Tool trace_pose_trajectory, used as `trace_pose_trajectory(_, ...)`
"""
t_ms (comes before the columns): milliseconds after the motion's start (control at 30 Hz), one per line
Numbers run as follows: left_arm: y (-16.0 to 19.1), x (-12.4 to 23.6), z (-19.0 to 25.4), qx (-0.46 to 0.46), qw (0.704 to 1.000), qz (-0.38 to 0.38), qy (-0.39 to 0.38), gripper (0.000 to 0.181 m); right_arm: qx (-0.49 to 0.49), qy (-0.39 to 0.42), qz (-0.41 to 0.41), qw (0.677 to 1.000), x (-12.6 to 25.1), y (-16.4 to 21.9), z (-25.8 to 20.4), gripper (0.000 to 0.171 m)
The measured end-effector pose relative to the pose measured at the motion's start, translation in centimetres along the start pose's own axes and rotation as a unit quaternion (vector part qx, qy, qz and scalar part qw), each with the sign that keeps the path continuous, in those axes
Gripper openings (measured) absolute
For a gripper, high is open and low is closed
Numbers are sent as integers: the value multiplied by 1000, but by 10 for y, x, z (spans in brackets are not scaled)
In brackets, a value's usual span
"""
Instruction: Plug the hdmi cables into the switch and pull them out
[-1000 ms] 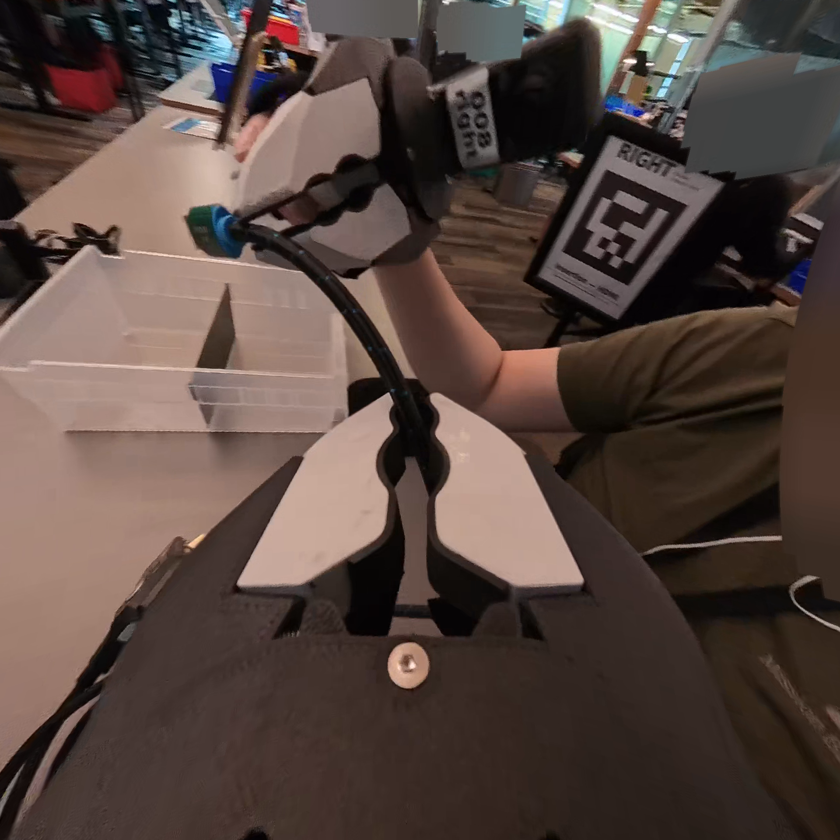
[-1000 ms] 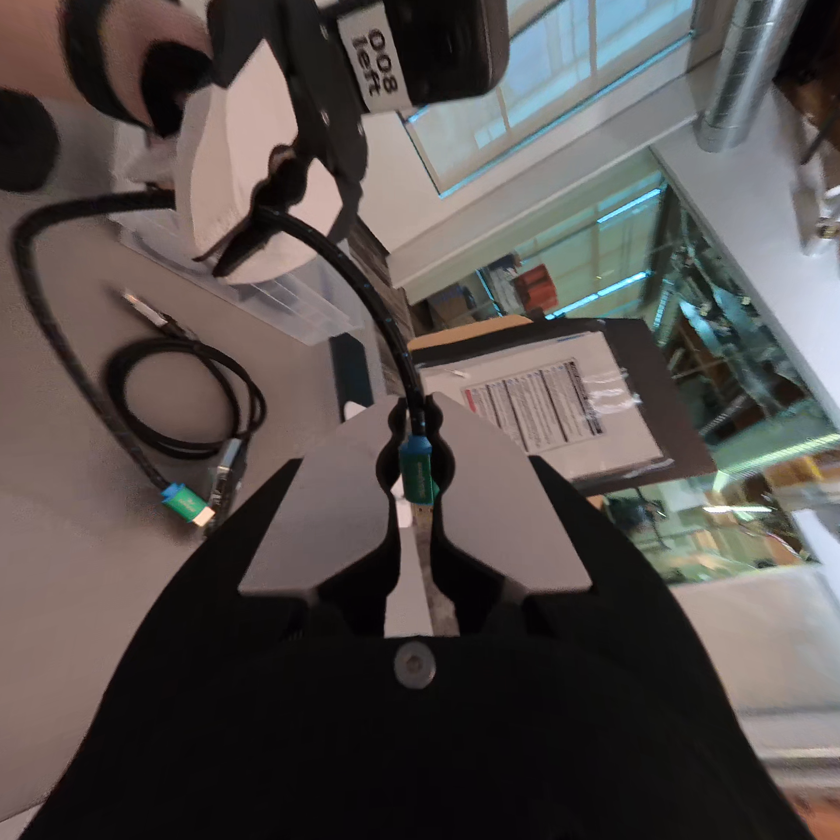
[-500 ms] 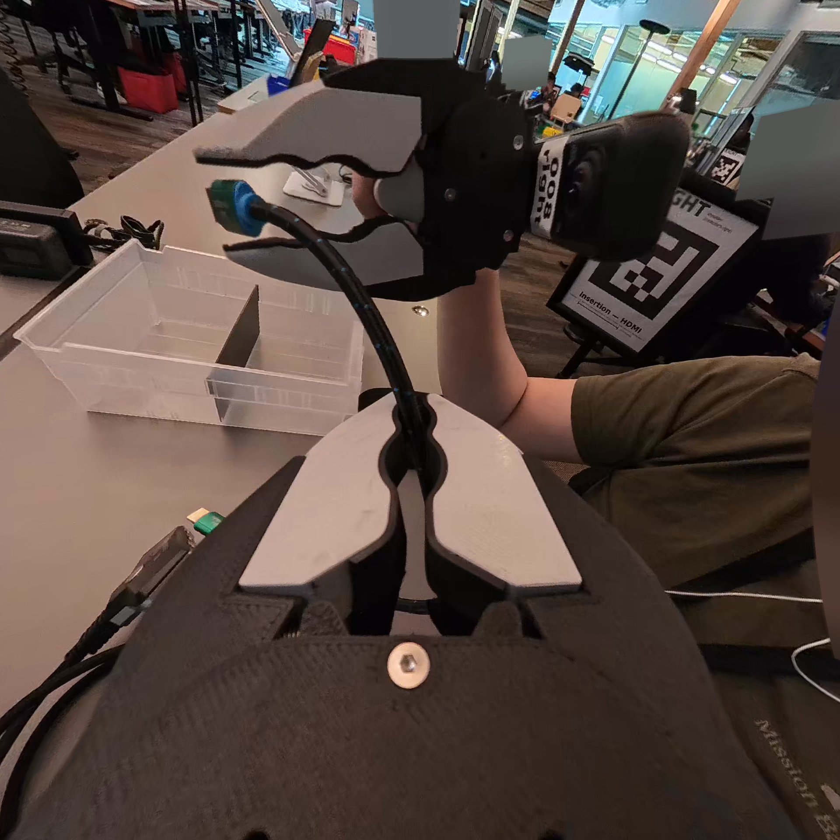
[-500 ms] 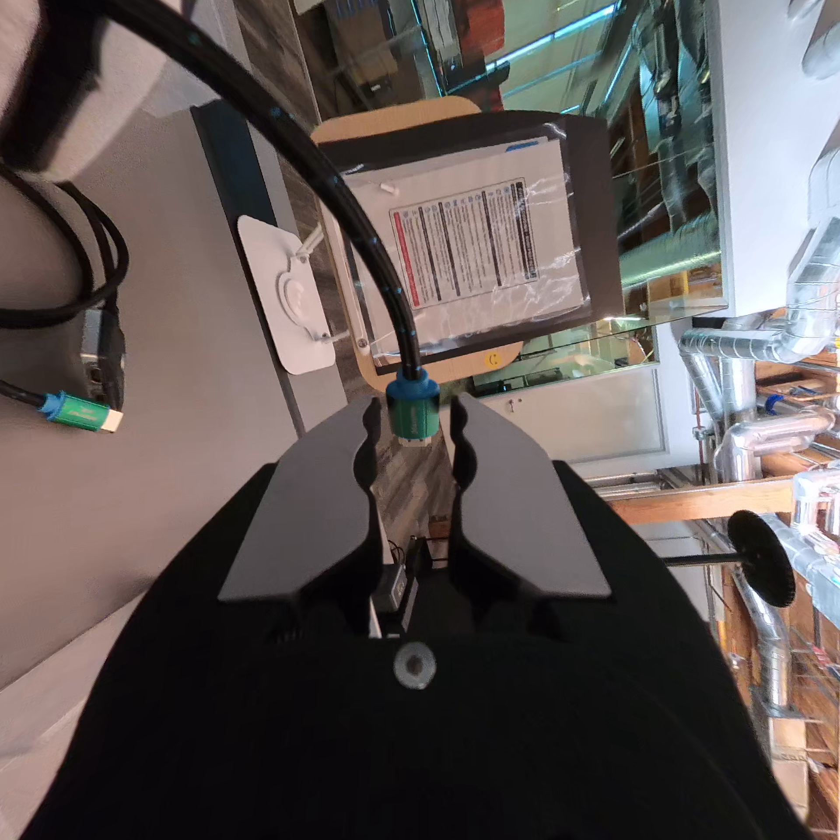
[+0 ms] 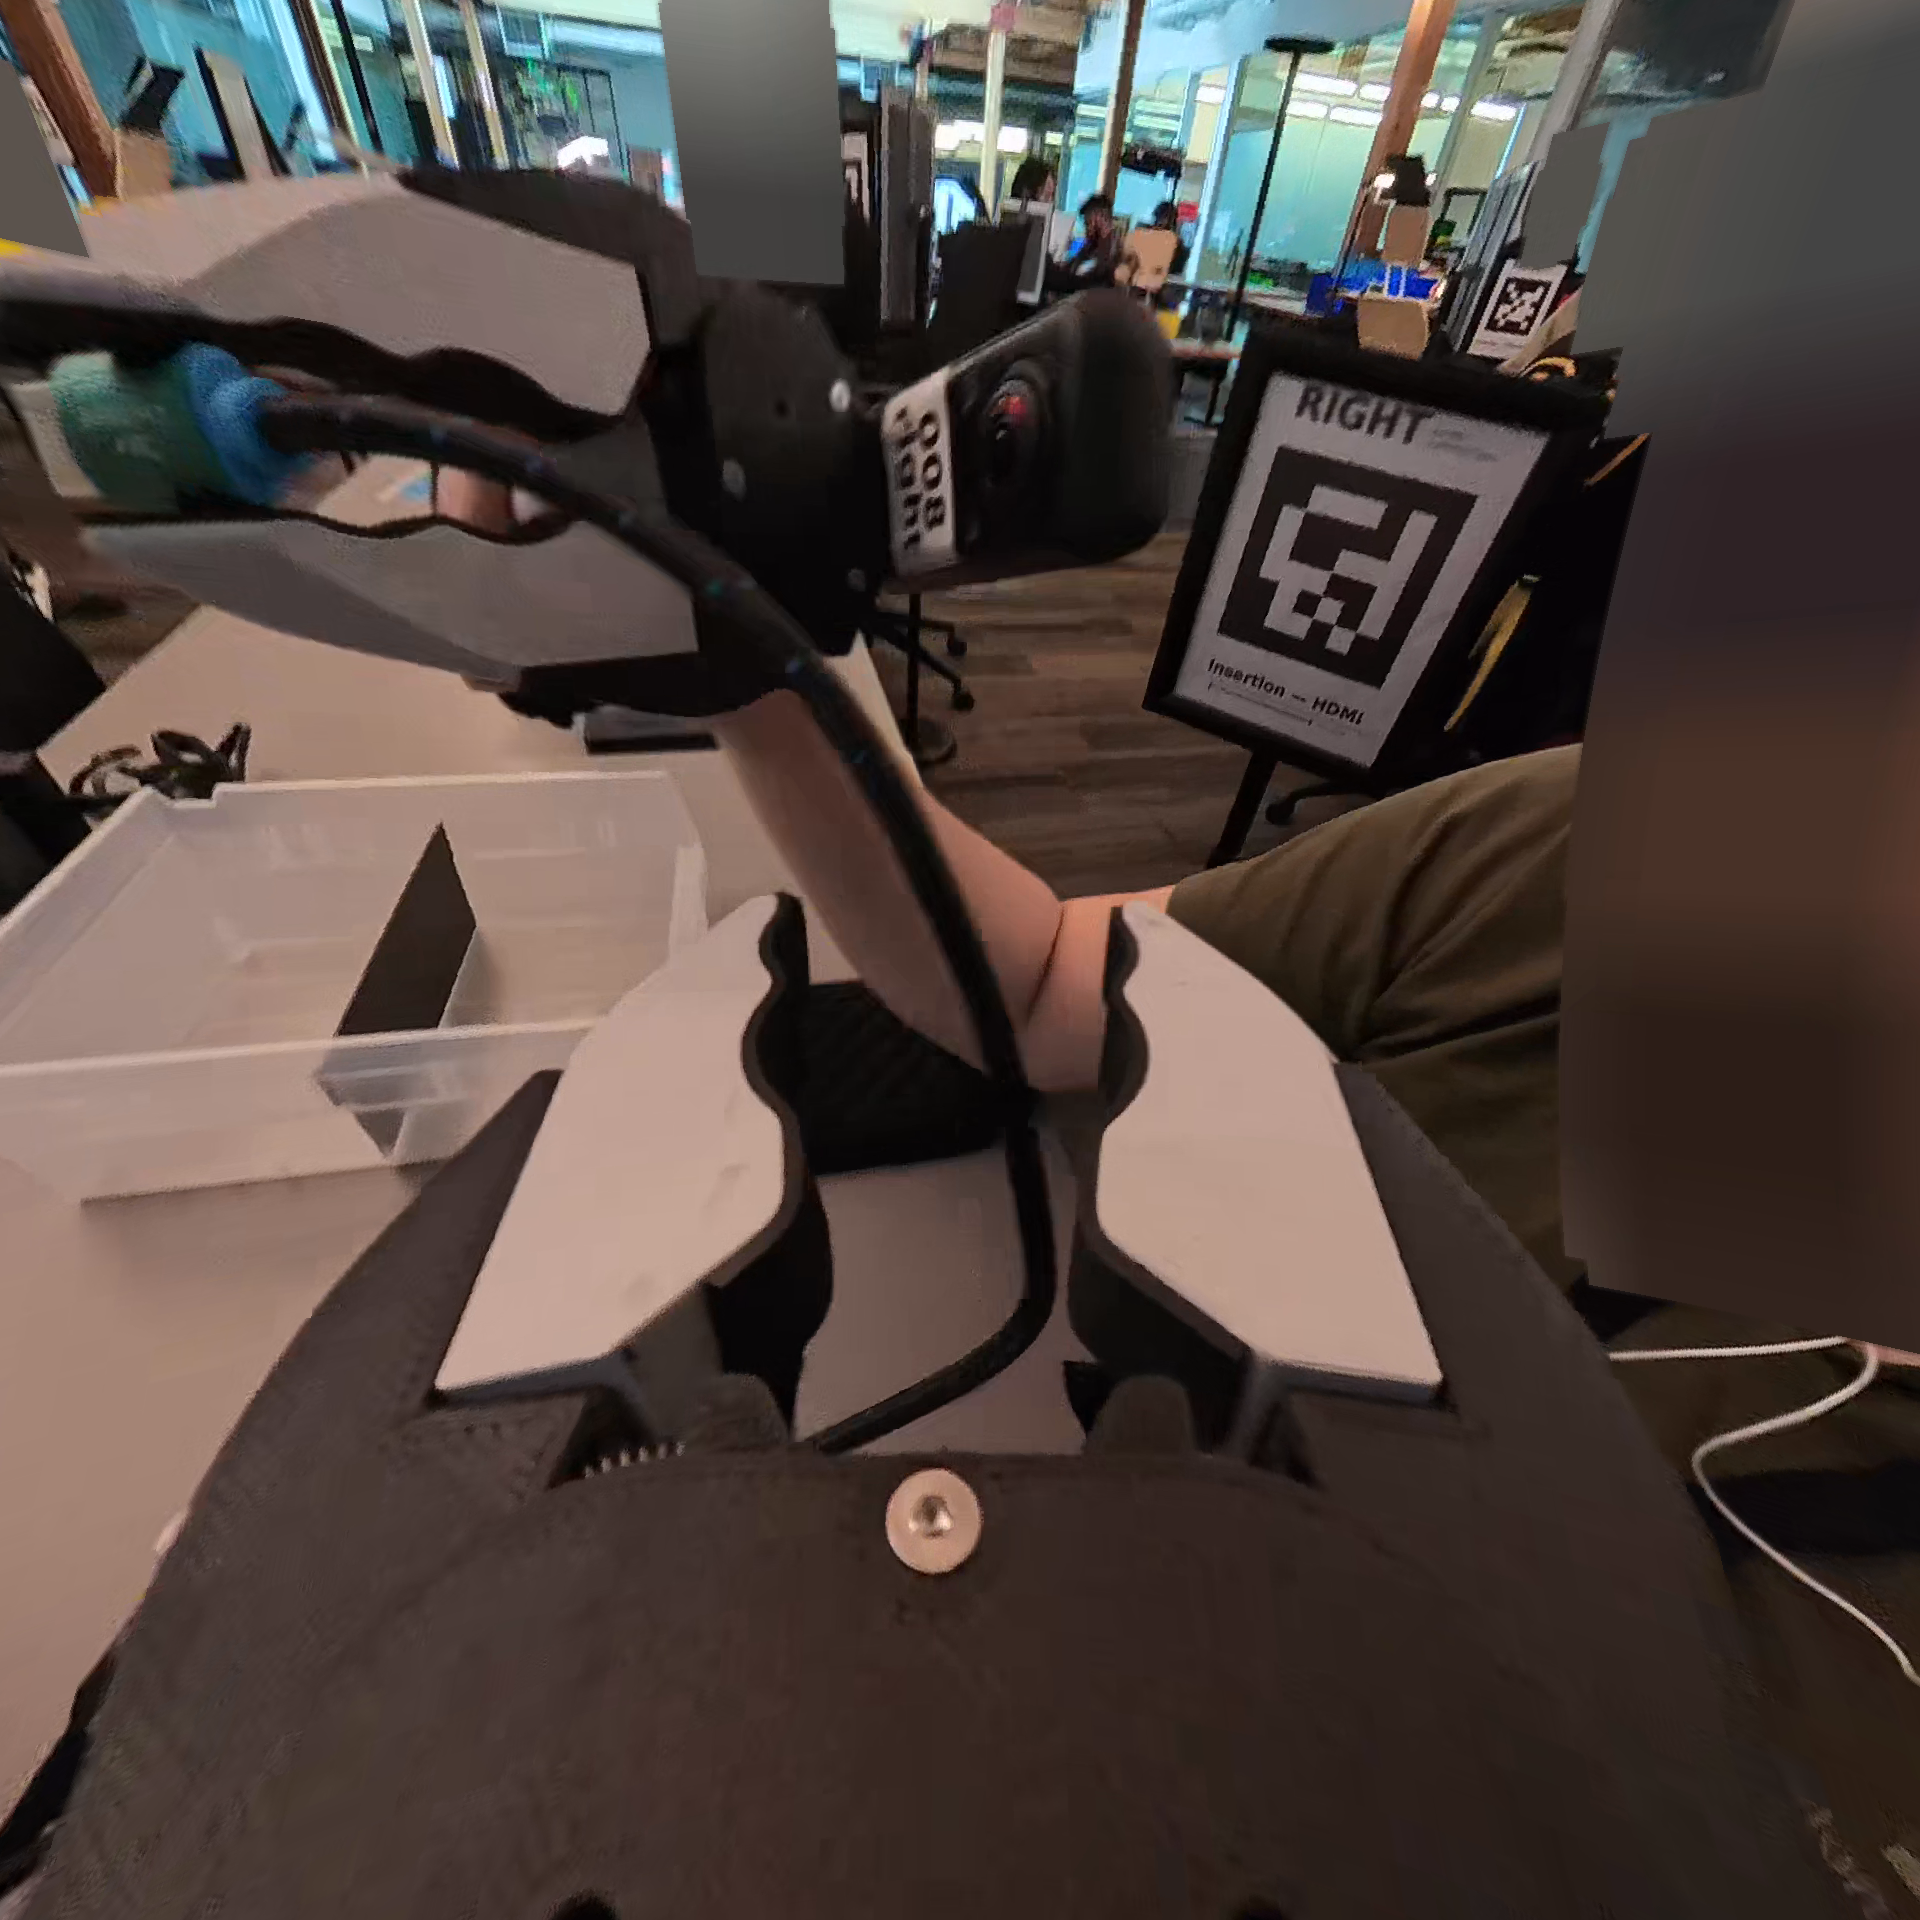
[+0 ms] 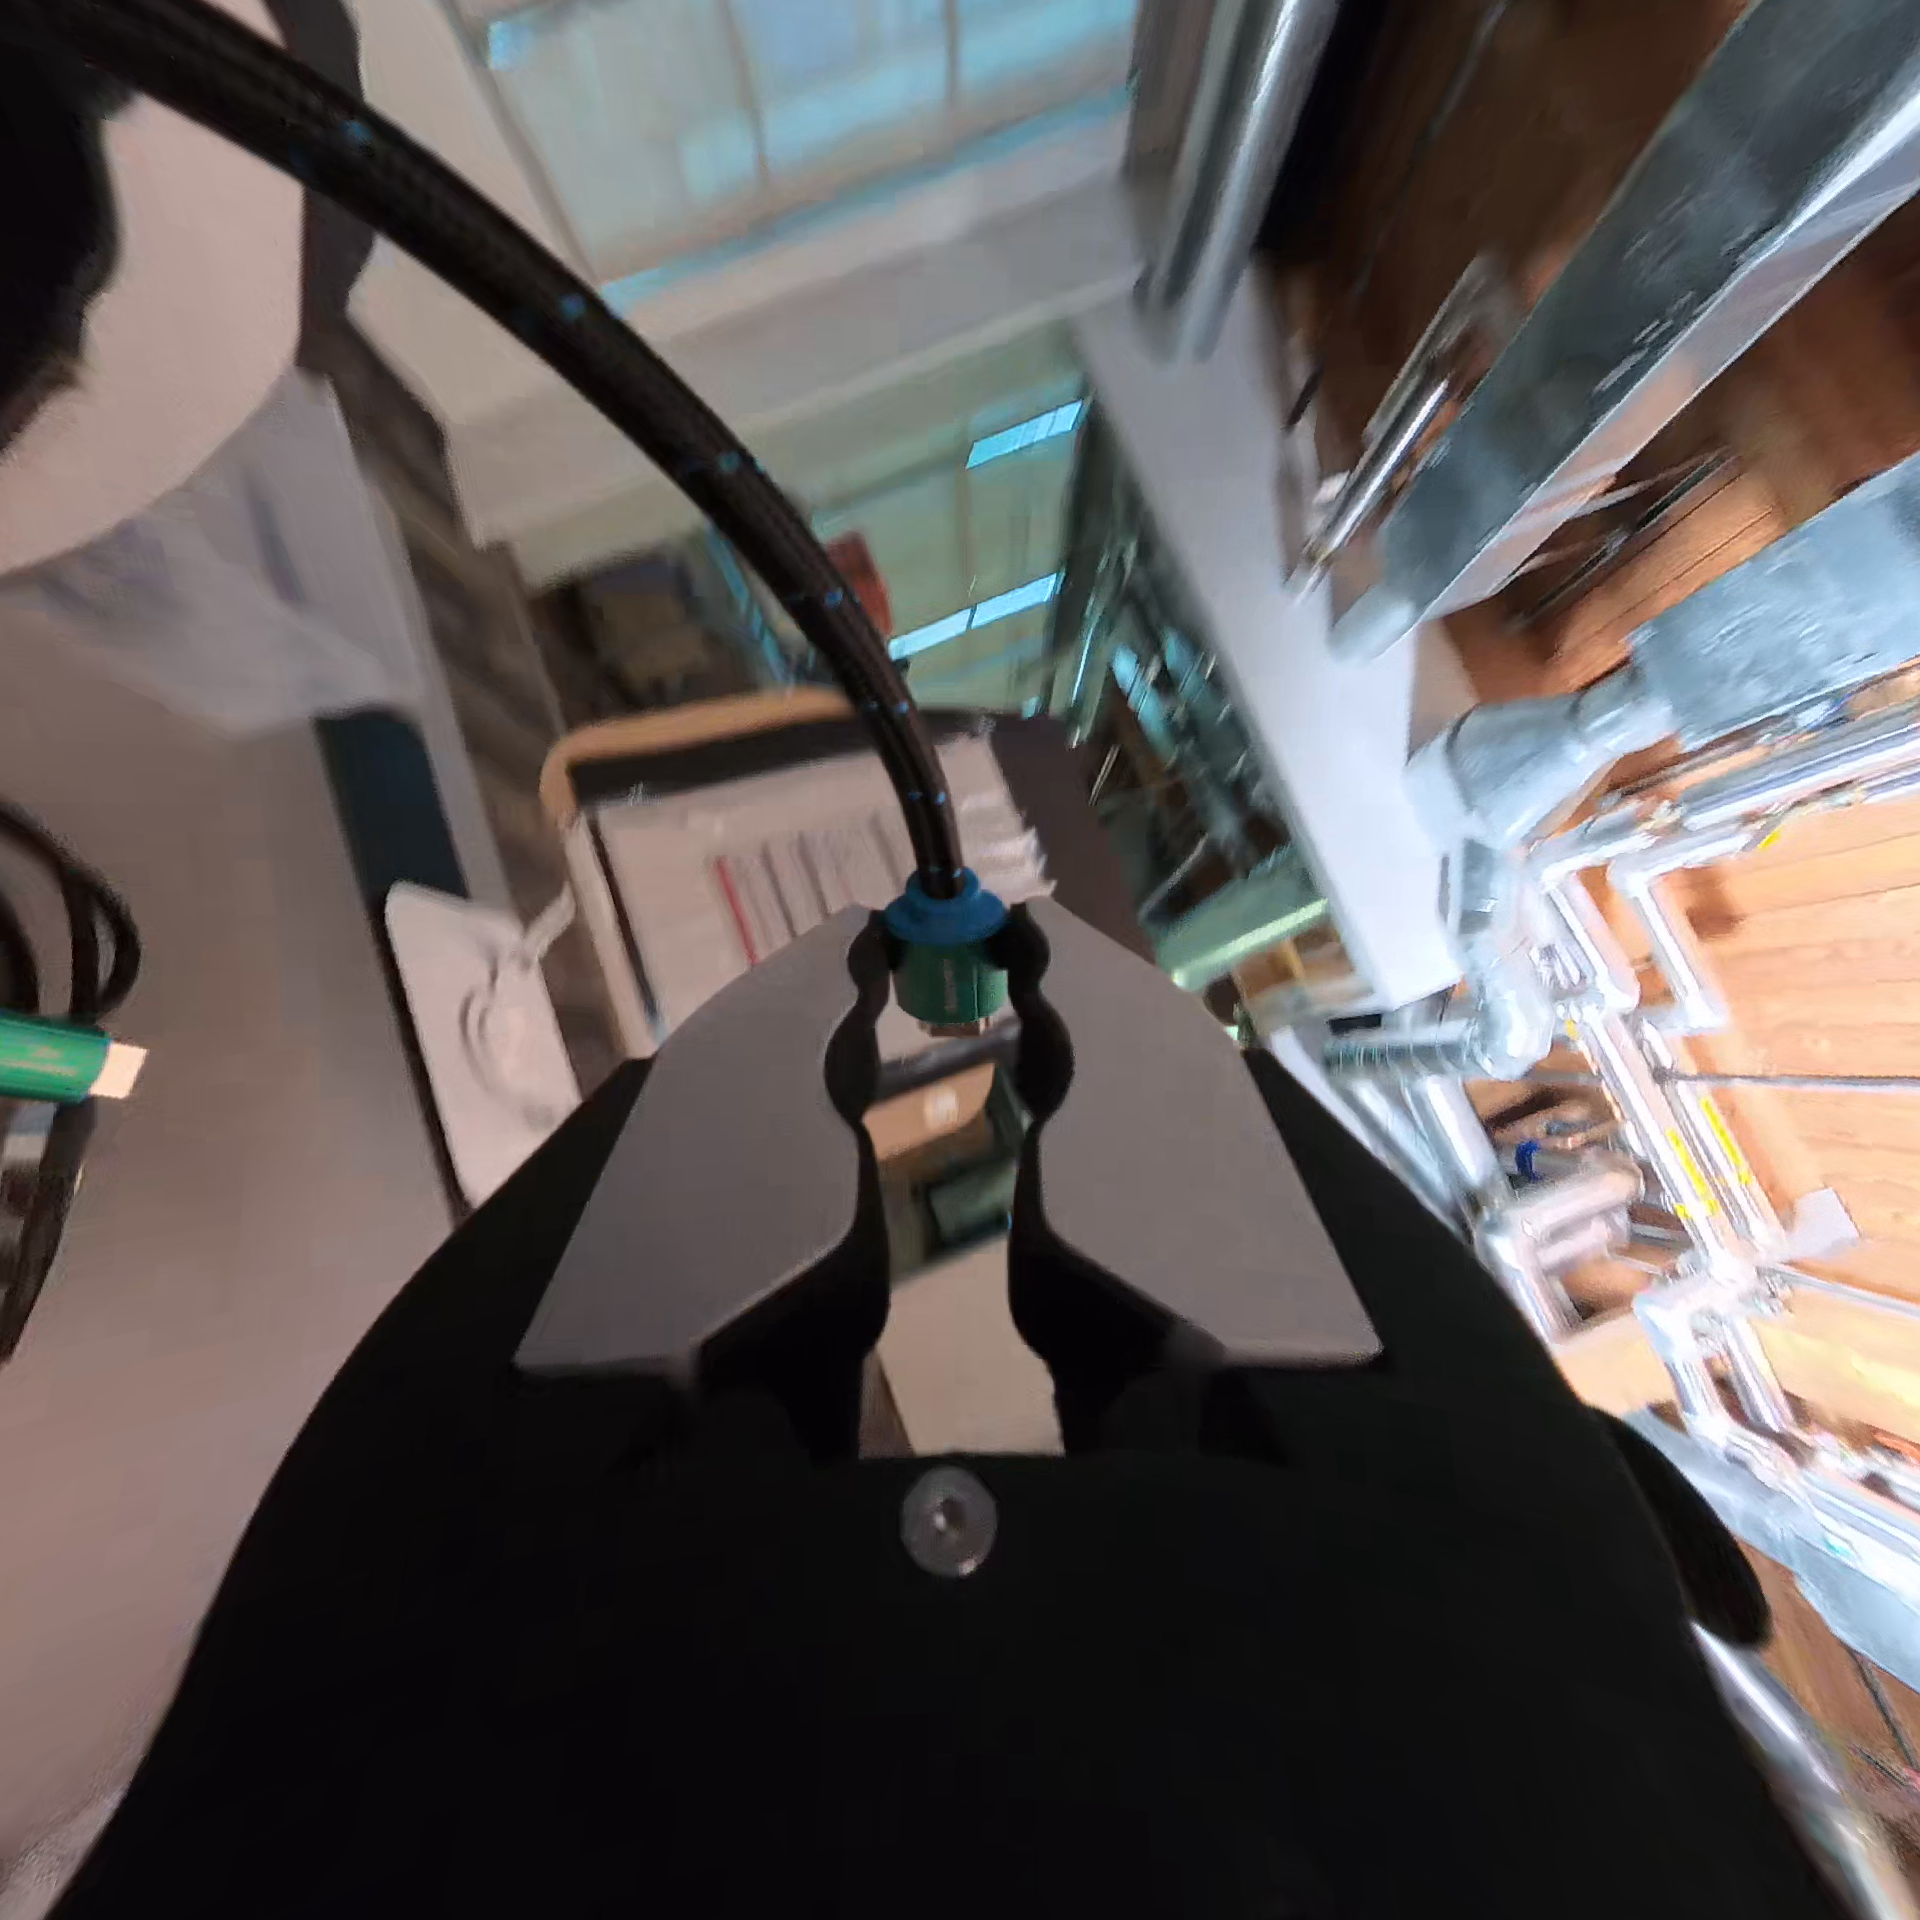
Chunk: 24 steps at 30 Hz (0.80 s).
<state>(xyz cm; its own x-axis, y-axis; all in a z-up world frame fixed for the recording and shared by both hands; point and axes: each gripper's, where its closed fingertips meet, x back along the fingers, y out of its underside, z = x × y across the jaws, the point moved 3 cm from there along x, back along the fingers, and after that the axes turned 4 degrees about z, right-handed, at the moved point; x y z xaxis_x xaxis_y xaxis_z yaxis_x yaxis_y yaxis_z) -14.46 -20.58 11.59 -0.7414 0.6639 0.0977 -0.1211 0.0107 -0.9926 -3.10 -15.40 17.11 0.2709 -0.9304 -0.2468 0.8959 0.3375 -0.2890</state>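
Observation:
A black braided HDMI cable [image 5: 914, 883] rises from between my left gripper's [image 5: 951, 935] spread fingers, which are open and do not pinch it. It arcs up to its green plug [image 5: 125, 442], which sits between the fingers of my right gripper [image 5: 73, 416] at the upper left. In the right wrist view my right gripper [image 6: 943, 935] is shut on that green plug [image 6: 945, 987] at its fingertips, held in the air, with the cable [image 6: 727, 457] curving up and left. A second green plug [image 6: 52, 1060] lies on the table. No switch is in view.
A clear plastic bin [image 5: 260, 1101] with a black divider stands on the grey table [image 5: 156, 1351] to the left. The person's forearm [image 5: 831, 831] crosses the middle. A marker sign on a stand [image 5: 1340, 561] is at the right. A coiled black cable [image 6: 62, 935] lies on the table.
My left gripper has opened and let go of the cable. My right gripper, open around the green plug half a second ago, has shut on it and moved closer to the left camera.

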Motion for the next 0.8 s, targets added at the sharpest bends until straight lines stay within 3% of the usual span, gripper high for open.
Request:
trace_pose_trajectory(67,-9,3,4,-17,999,25,-10,61,-45,33,70,996,10,-3,13,22)
trace_pose_trajectory(167,-21,15,2,-48,997,57,-36,62,-206,20,165,965,21,4,27,22)
trace_pose_trajectory(333,-29,35,-33,-119,977,76,-161,61,-482,-79,300,820,26,14,40,22)
trace_pose_trajectory(500,-26,54,-69,-265,909,62,-316,48,-632,-164,340,677,13,17,35,22)
trace_pose_trajectory(667,-12,51,-84,-356,863,17,-357,55,-680,-208,311,630,-14,10,6,22)
trace_pose_trajectory(800,-2,54,-101,-456,787,-31,-414,57,-699,-245,312,595,-33,-2,-21,22)
